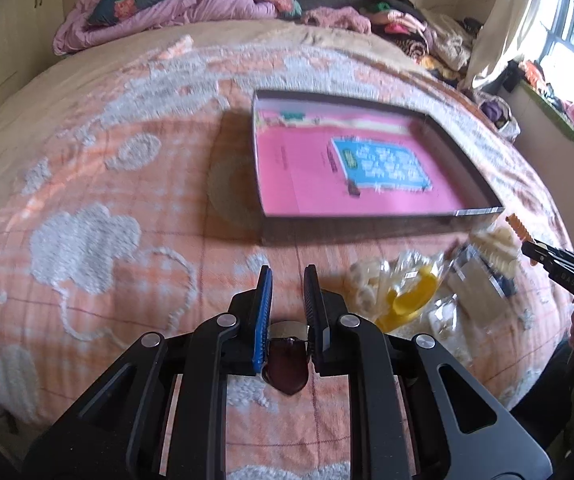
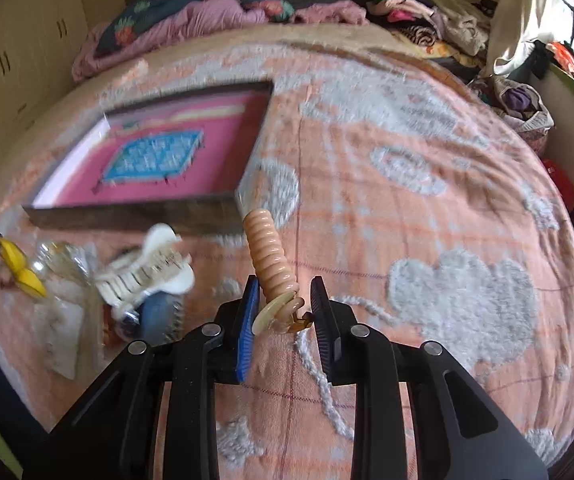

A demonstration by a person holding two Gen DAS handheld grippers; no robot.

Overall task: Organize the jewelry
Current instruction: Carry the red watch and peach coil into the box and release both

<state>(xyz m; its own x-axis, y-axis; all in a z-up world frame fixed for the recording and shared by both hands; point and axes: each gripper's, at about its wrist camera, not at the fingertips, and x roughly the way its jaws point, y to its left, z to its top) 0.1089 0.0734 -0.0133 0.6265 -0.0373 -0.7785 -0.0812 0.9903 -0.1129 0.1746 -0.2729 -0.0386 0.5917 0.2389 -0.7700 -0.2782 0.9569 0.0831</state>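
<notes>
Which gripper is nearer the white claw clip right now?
Right. The right gripper sits just beside the white claw clip; the left gripper is across the pile from it.

Tufted cloth bedspread (image 2: pixel 427 208), rough, matt, raised white pile on orange weave. Glossy ribbed peach plastic hair clip (image 2: pixel 267 258). Smooth cream plastic claw clip (image 2: pixel 147 276), shiny. Crinkled clear plastic bags (image 1: pixel 419 280). Dark matt-walled box (image 1: pixel 463 160), pink printed paper lining.

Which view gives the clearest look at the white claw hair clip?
The right wrist view: the white claw hair clip lies near the frame's left, teeth and curved top visible, slightly blurred. In the left wrist view it sits at the far right edge, blurred and partly hidden among clear packets.
</notes>
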